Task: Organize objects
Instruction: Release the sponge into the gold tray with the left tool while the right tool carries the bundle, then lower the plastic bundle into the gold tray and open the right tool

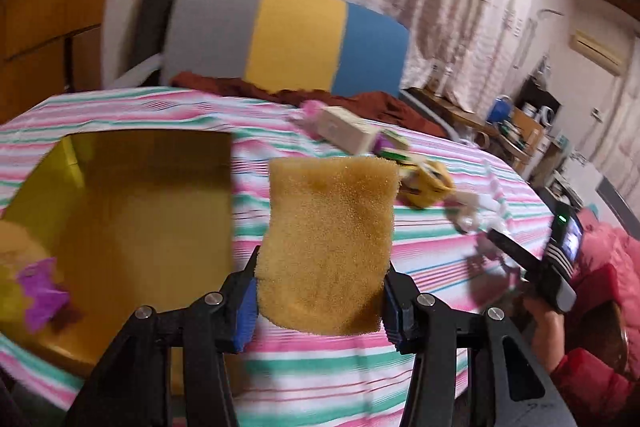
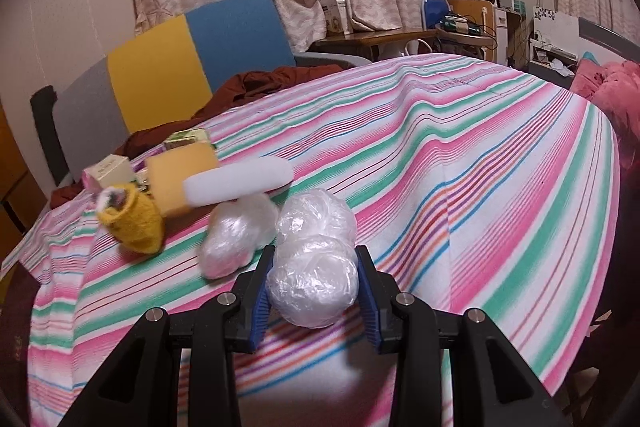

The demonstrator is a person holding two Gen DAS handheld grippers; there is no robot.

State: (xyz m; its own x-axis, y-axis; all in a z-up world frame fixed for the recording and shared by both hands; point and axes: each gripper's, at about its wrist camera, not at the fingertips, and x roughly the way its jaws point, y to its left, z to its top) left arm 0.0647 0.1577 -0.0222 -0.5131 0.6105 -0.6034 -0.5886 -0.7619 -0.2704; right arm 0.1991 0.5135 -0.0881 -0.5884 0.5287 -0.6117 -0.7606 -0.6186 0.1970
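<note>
I am gripping a yellow sponge (image 1: 326,247) in my left gripper (image 1: 320,301) beside the yellow box (image 1: 132,211); my right gripper (image 2: 314,297) is clamping a plastic-wrapped ball (image 2: 312,291) above the striped surface (image 2: 480,187).

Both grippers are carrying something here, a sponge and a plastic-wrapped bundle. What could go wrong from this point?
1. The left gripper pinches only the sponge's lower edge; the soft foam could flex and slip out before reaching the yellow box.
2. The wrapped bundle in the right gripper is slick and rounded, so it may squirt from the jaws.
3. A second bundle lies close beside; the right gripper could knock it.
</note>
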